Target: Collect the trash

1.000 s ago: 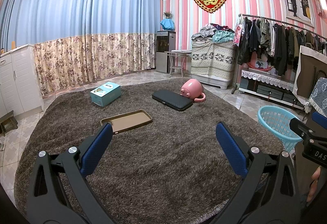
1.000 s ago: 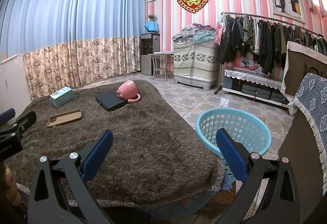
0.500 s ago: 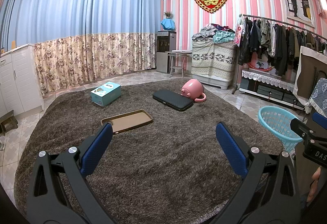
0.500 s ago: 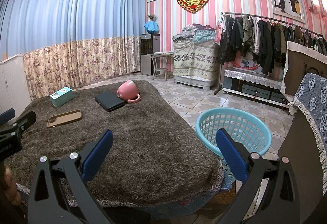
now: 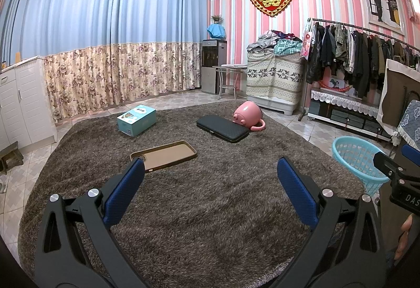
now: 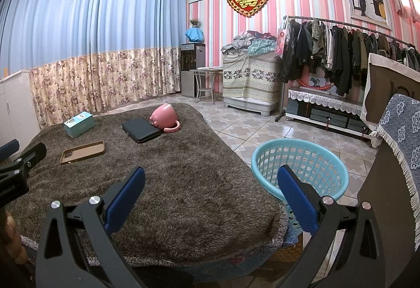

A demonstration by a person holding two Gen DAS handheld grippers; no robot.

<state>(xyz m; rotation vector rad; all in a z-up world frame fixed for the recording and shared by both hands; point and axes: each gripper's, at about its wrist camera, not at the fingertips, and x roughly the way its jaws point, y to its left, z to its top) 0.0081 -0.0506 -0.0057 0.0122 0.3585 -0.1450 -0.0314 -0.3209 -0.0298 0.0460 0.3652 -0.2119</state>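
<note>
left wrist view: left tool (image 5: 210,175) hovers over the near part of a brown shaggy cover (image 5: 210,209) on the tabletop, blue pads spread wide, nothing between them.
right wrist view: right tool (image 6: 211,183) hovers above the cover's near right corner, pads spread wide, holding nothing.
phone case (image 5: 164,155): brown, lying flat, open side up, just beyond the left tool's left pad.
teal box (image 5: 137,119): small carton at the far left of the cover, well apart from the phone case.
black case (image 5: 222,128): flat pouch at the far middle.
pink mug (image 5: 249,116): tipped on its side, touching the black case's far end, handle resting on the cover.
basket (image 6: 299,169): teal, latticed plastic, standing on the tiled floor (image 6: 249,130) just beside the tabletop's right edge; its interior looks empty from this angle.
hands: fingers visible at the frame edges behind each tool's grip.
</note>
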